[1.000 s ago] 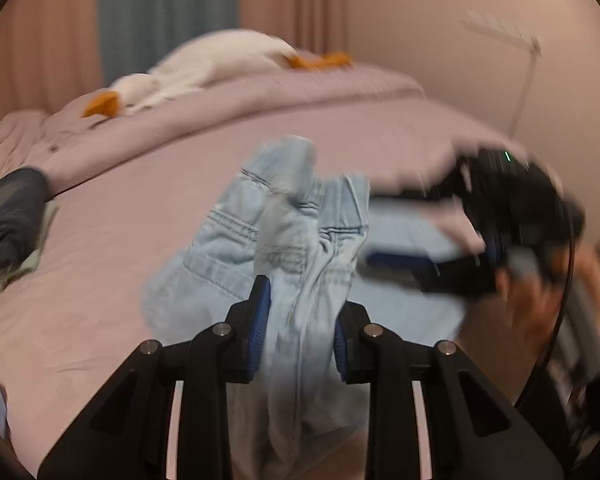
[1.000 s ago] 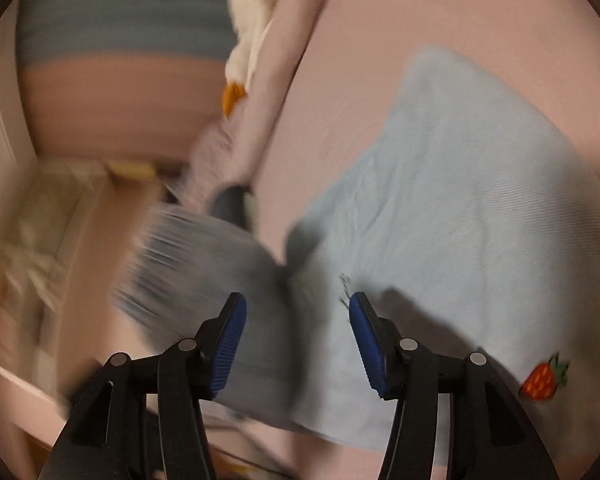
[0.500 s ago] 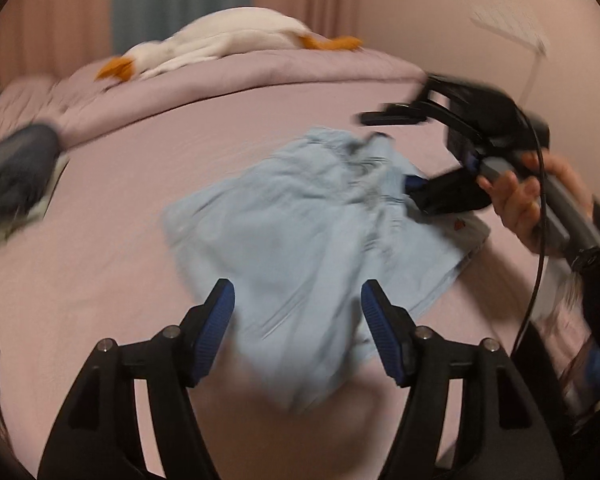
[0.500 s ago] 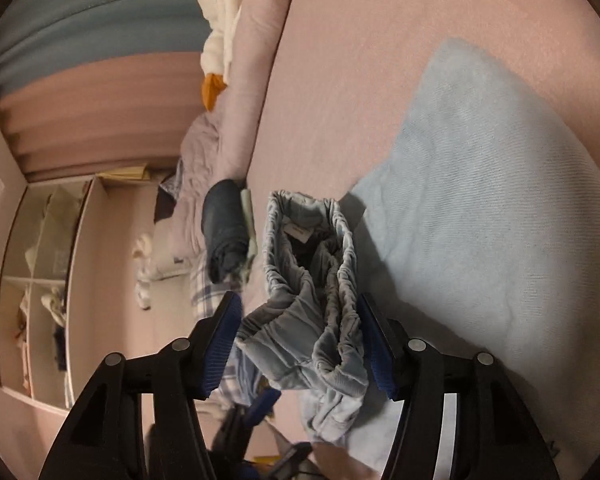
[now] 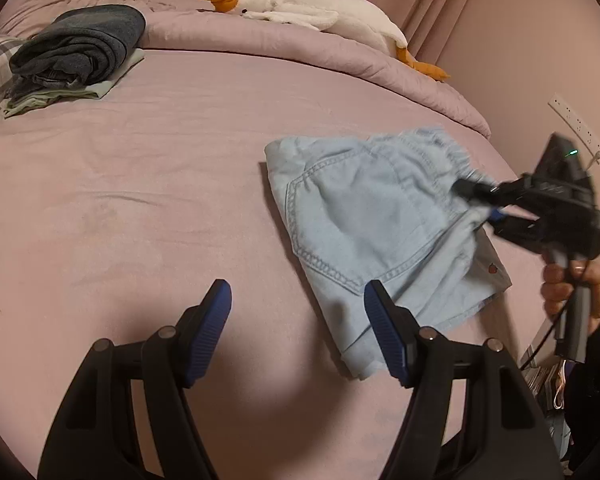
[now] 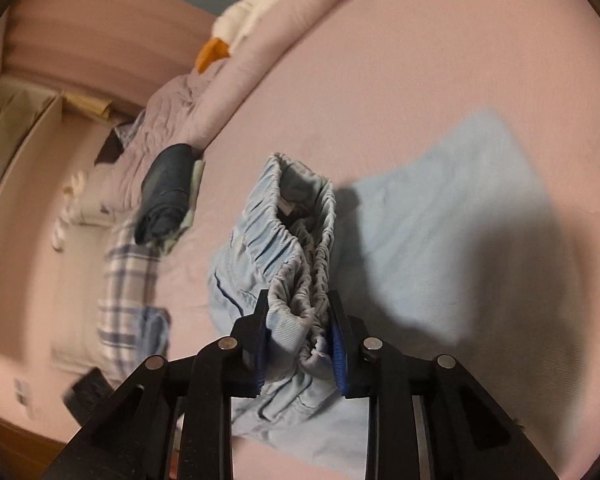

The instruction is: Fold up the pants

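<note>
Light blue denim pants (image 5: 372, 224) lie folded on the pink bed, back pocket up, right of centre in the left wrist view. My left gripper (image 5: 298, 332) is open and empty, above the bed just left of the pants' near edge. My right gripper (image 5: 476, 200) is shut on the pants' gathered elastic waistband at their right side. In the right wrist view the bunched waistband (image 6: 300, 264) sits clamped in my right gripper (image 6: 300, 340), with the rest of the pants (image 6: 440, 240) spread behind.
A stack of folded dark clothes (image 5: 76, 52) sits at the far left of the bed (image 5: 140, 200). A white goose plush (image 5: 312, 8) lies along the rolled duvet at the back. Plaid fabric (image 6: 128, 280) lies at the bed's edge. A wall is on the right.
My left gripper let go of the pants, opened wide and drew back. The pants dropped flat onto the bed. My right gripper closed on the waistband.
</note>
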The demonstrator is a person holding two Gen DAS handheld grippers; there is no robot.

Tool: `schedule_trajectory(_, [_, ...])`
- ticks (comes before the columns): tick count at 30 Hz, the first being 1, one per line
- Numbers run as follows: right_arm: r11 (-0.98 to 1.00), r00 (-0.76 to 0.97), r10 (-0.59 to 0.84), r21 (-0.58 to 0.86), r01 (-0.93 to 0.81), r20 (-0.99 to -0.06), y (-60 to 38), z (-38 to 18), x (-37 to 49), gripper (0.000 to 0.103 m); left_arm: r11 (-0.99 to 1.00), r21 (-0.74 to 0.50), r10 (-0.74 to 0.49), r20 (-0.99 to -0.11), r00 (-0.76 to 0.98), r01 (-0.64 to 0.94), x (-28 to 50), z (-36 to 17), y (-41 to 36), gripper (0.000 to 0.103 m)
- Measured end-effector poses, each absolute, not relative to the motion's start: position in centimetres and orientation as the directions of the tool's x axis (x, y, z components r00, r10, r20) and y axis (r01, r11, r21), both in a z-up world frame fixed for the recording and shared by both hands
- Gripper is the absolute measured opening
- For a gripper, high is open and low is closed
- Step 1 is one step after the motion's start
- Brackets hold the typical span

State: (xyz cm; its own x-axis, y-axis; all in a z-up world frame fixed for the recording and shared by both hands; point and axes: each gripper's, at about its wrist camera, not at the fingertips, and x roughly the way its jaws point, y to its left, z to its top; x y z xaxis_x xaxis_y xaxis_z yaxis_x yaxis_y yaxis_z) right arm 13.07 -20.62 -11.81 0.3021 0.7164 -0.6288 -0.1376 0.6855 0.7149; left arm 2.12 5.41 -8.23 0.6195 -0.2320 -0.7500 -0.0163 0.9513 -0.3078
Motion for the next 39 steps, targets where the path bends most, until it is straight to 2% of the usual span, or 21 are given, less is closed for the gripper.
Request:
schedule_trajectory(7, [0.697,0.410,0.706,0.669,-0.258,-0.577,-22.3,-7.5,10.9,0.027,0.937,-0.348,-0.256,-0.746,0.615,-0.032,1.9,-8.6,5.3,0.069])
schedule_trajectory(11, [0.708,0.453,0.682,0.674,-0.212,-0.574,-25.1,-8.0,10.8,0.027,0.935,-0.351,-0.259,-0.756,0.602,-0.038,1.8,-9.1,5.0,0.069])
schedule_trajectory(17, [0.743,0.473,0.616,0.665,-0.081,-0.630,-28.1,-10.6,10.3,0.027,0.937,-0.349,-0.268,-0.764,0.586,-0.027,2.4,-9.2,4.6,0.069])
schedule_trajectory(23, [0.745,0.393,0.612,0.667,0.001,-0.686,-28.9,-14.1,11.5,0.028,0.925,-0.380,-0.316,-0.752,0.578,0.010,4.9,-8.2,3.6,0.069])
schedule_trajectory(26, [0.712,0.398,0.637,0.702,0.026,-0.661,-29.6,-14.3,11.6,0.037,0.922,-0.386,-0.338,-0.744,0.577,0.042,7.1,-7.4,2.6,0.068])
schedule_trajectory(30, [0.780,0.446,0.550,0.625,0.029,-0.706,-30.8,-12.5,11.0,0.061,0.921,-0.382,-0.355,-0.731,0.583,0.081,9.9,-6.3,1.7,0.067])
schedule_trajectory(32, [0.848,0.500,0.455,0.530,0.010,-0.737,-30.9,-11.0,10.2,0.061,0.918,-0.387,-0.361,-0.726,0.585,0.085,11.5,-5.8,1.4,0.066])
schedule_trajectory(34, [0.894,0.554,0.387,0.447,-0.030,-0.737,-30.5,-9.4,9.5,0.061,0.910,-0.403,-0.381,-0.720,0.580,0.098,12.8,-5.6,1.2,0.053])
schedule_trajectory(36, [0.914,0.591,0.374,0.391,-0.106,-0.714,-29.5,-8.1,8.9,0.061,0.904,-0.416,-0.398,-0.723,0.565,0.104,14.6,-5.7,0.9,0.046])
schedule_trajectory(37, [0.915,0.600,0.389,0.367,-0.166,-0.699,-28.3,-7.5,8.7,0.060,0.899,-0.423,-0.409,-0.723,0.556,0.112,15.2,-5.8,0.8,0.036])
schedule_trajectory(38, [0.914,0.604,0.401,0.350,-0.206,-0.689,-27.3,-7.1,8.5,0.058,0.900,-0.420,-0.413,-0.734,0.539,0.119,16.2,-6.1,0.6,0.020])
schedule_trajectory(39, [0.906,0.600,0.422,0.329,-0.264,-0.679,-25.8,-6.7,8.3,0.047,0.904,-0.410,-0.408,-0.747,0.526,0.120,16.8,-6.4,0.5,0.013])
